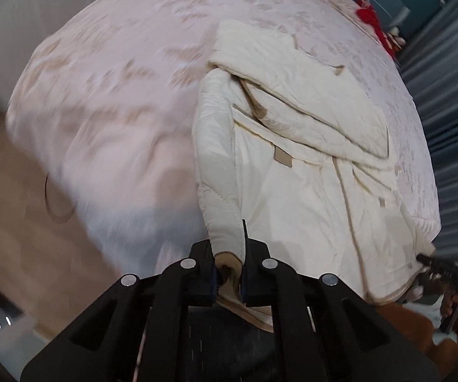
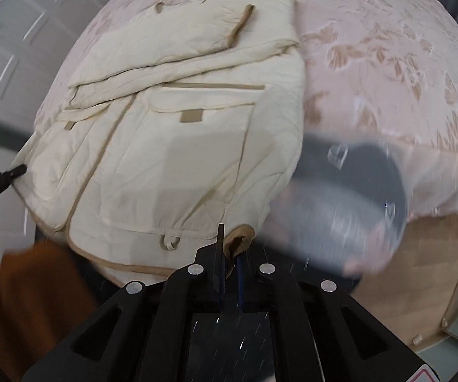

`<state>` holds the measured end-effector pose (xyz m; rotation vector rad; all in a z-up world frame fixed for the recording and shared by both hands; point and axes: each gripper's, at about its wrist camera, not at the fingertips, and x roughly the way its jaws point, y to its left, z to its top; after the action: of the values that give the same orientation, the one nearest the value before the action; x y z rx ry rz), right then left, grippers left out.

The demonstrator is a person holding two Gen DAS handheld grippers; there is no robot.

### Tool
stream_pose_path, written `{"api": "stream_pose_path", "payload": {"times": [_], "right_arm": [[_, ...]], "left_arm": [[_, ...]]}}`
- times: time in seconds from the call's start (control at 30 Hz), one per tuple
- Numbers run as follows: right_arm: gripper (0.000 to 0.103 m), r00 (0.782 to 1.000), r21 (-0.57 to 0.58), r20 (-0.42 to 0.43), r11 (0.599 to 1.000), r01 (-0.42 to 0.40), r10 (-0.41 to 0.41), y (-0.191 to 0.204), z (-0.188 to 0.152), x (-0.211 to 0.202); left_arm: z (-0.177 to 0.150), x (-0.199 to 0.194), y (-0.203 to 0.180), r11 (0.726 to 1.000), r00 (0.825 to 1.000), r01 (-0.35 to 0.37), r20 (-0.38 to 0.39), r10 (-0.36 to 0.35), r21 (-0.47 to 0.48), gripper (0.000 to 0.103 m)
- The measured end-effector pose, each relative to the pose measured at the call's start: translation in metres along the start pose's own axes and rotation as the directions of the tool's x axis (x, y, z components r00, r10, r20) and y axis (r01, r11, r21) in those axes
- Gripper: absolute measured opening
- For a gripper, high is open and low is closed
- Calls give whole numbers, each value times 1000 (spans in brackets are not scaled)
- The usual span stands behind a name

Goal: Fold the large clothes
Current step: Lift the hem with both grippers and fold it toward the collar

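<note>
Pink leaf-patterned bedspread [image 2: 388,63], cream quilted jacket [image 2: 171,146] with tan trim, both tools clamped on its hem.

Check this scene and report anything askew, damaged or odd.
Nothing looks damaged or spilled. The cream jacket lies partly folded on the bedspread, sleeves crossed over its chest. The left tool and right tool each pinch a tan-trimmed hem corner.
</note>
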<state>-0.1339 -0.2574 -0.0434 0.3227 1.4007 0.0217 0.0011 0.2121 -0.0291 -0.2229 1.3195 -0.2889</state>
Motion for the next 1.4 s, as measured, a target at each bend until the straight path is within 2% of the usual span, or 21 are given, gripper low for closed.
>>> {"api": "stream_pose_path", "payload": {"times": [0.1,0.23,0.27,0.33,0.4,0.47,0.57,0.67,0.73,0.93,1.4], "right_arm": [[5,999,2,38,1000,-22,22,10,-7,-16],[5,979,41,198,997,-61,51,2,32,-41],[5,970,53,235,996,-71,56,-1,42,-45],[5,938,89,341,992,-94,58,-12,72,-57],[5,907,110,417,987,-114,58,-20,98,-62],[5,874,138,483,981,-140,57,-23,123,-62],[5,847,154,530,979,-133,31,-23,149,-53],[5,832,170,555,978,-122,7,-25,166,-41],[5,826,190,563,973,-130,1,-29,174,-32],[5,831,254,556,956,-143,-24,-45,197,5],[5,857,368,513,915,-165,-52,-65,235,67]], "left_arm": [[-5,-14,-3,1000,999,8,38,-7,-22,8],[34,-27,-19,1000,985,22,169,-24,15,8],[44,-29,-22,999,980,22,198,-27,26,8],[70,-33,-30,999,962,12,270,-25,52,8],[100,-33,-39,997,938,2,346,-28,77,8],[123,-28,-45,996,926,-11,377,-22,83,8],[150,-15,-52,996,915,-35,403,-1,82,8],[167,0,-57,997,908,-48,418,15,67,8],[176,15,-60,995,904,-80,426,46,62,8],[203,63,-63,987,907,-155,401,125,43,8],[233,144,-54,973,927,-231,309,214,19,9]]}}
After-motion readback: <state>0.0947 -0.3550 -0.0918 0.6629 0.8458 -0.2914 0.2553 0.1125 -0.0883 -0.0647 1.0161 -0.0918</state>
